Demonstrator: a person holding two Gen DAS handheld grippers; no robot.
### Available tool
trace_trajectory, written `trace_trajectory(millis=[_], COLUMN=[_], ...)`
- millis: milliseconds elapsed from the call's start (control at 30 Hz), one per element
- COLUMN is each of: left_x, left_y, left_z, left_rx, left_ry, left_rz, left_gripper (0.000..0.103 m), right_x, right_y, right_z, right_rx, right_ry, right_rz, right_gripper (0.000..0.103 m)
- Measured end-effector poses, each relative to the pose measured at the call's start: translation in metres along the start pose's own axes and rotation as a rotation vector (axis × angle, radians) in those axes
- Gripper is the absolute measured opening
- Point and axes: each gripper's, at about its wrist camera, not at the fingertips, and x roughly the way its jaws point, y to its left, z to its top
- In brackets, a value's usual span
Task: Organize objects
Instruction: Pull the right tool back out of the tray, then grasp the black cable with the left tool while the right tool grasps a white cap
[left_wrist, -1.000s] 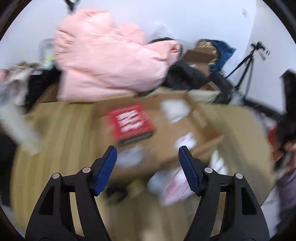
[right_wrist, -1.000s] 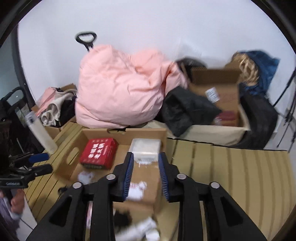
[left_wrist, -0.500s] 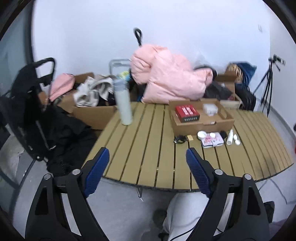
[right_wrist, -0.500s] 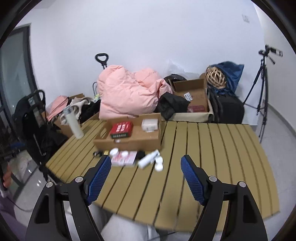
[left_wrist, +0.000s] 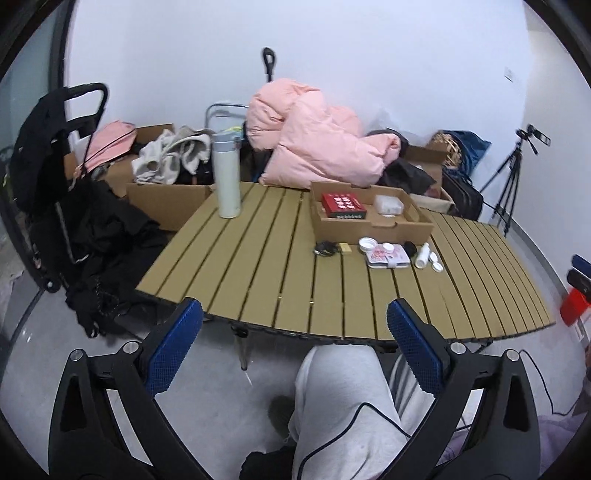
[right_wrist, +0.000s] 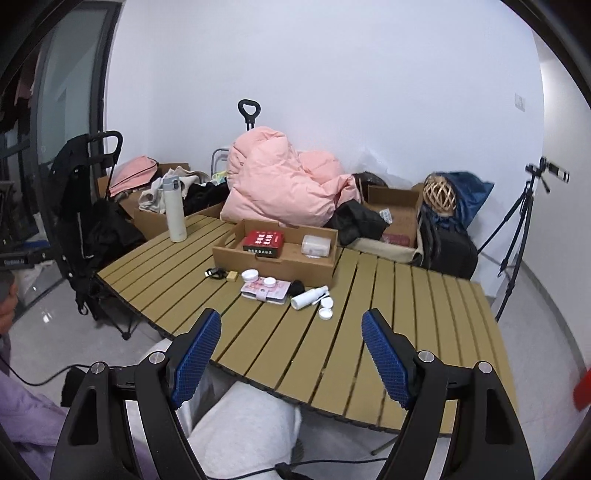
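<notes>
Both grippers pulled back from over the cardboard box (right_wrist: 275, 254) since a second ago; whole table now in view, person's grey-trousered knee (left_wrist: 340, 398) below. Jaws have just been opening on both: left gripper (left_wrist: 293, 349) spread wide, right gripper (right_wrist: 291, 356) also wide (a bit less), nothing between either pair.

Box: shallow open brown tray, sits toward the far side of the slatted tan table (right_wrist: 406, 332). Inside: red packet with white print (right_wrist: 263, 240) on the left, clear plastic container (right_wrist: 316, 245) on the right, apart from each other.

Loose items just in front of the box: black cable bundle (right_wrist: 216, 273), small tan block (right_wrist: 232, 276), white round lids (right_wrist: 250, 274), pink patterned wallet (right_wrist: 266, 290), white bottle lying on its side (right_wrist: 308, 297), two more white caps (right_wrist: 325, 308) beside it.

White flask (right_wrist: 174, 210) upright at the far left corner, well apart. Pink duvet (right_wrist: 280, 188) heaped behind the table.
</notes>
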Motion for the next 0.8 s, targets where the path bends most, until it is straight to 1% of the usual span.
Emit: trace_trajectory(millis=[100,167,233,333,400,467,567,633,667,700,733,767,800], left_x=[0.018,0.028,0.041,0.072,0.107,0.141,0.202,0.245,0.268,0.286,0.3,0.316,0.326], left_y=[-0.006,-0.008,-0.011,-0.019,-0.025,-0.03,-0.036,-0.04,-0.042,-0.044,-0.045,-0.047,-0.048], left_z=[-0.004,-0.006,-0.003,0.006,0.012,0.018,0.026,0.029,0.032,0.034,0.037,0.04,0.042], left_rx=[0.013,0.016,0.029,0.056,0.084,0.09,0.081,0.085,0.096,0.102,0.109,0.119,0.134], left_ry=[0.023,0.017,0.015,0.047,0.053,0.064,0.116,0.171,0.204,0.218,0.22,0.213,0.202], left_rz=[-0.016,-0.019,-0.038,-0.037,-0.036,-0.041,-0.084,-0.14,-0.158,-0.159,-0.153,-0.147,-0.144], left_gripper=[0.1,0.1,0.1,0.1,0.1,0.097,0.097,0.097,0.097,0.096,0.093,0.091,0.091], right_x=[0.019,0.035,0.049,0.076,0.1,0.129,0.175,0.208,0.229,0.244,0.259,0.275,0.29], right_y=[-0.008,-0.014,-0.019,-0.025,-0.027,-0.032,-0.033,-0.027,-0.022,-0.017,-0.014,-0.01,-0.007], right_z=[-0.007,-0.01,-0.011,-0.009,-0.006,-0.004,0.0,0.004,0.007,0.01,0.013,0.015,0.018], right_rx=[0.039,0.062,0.075,0.087,0.098,0.129,0.164,0.137,0.098,0.071,0.046,0.032,0.026], right_ry=[0.039,0.068,0.086,0.111,0.127,0.135,0.149,0.154,0.167,0.177,0.177,0.178,0.187], right_rz=[0.012,0.0,0.005,0.022,0.036,0.062,0.112,0.123,0.106,0.082,0.068,0.075,0.09], right_gripper=[0.082,0.082,0.082,0.082,0.082,0.082,0.082,0.082,0.082,0.082,0.082,0.082,0.082])
